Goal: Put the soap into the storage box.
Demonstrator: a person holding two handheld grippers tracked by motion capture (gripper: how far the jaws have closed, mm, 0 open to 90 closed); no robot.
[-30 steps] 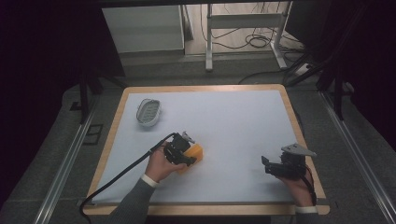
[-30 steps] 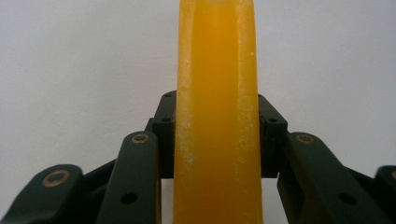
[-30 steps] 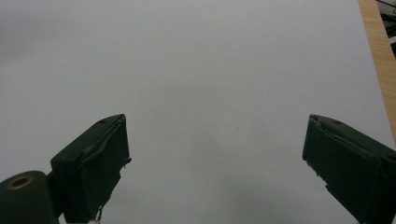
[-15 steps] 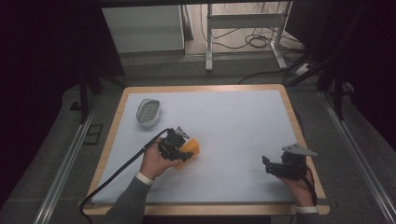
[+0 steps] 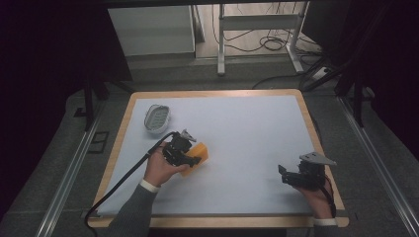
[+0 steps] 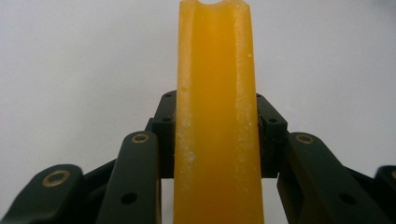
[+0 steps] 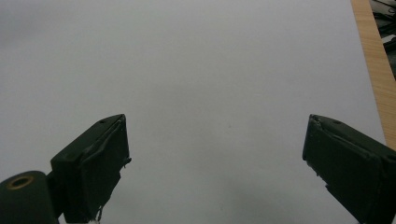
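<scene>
So the left gripper has its jaws clamped on both sides of the orange soap bar, squeezing the narrow edges so the bar sticks straight out past the tips. You can see the flaky rim and a small notch at the far end in the left gripper view. Makes sense to pinch it edge-on like that: soap is slick, and the flat pads get a better bite across the thin dimension.

In the high view the soap bar sits just left of the table's middle, roughly at 8 o'clock from center. Whether it's lifted off or resting on the surface, I can't tell. The soap dish is up at about 11 o'clock from the bar, near but clearly apart, so my guess is that's where it's headed.

The right gripper is idle, jaws spread wide with nothing between them, just bare white table underneath. It's parked near the 4 o'clock corner, well clear of the left hand's path.
</scene>
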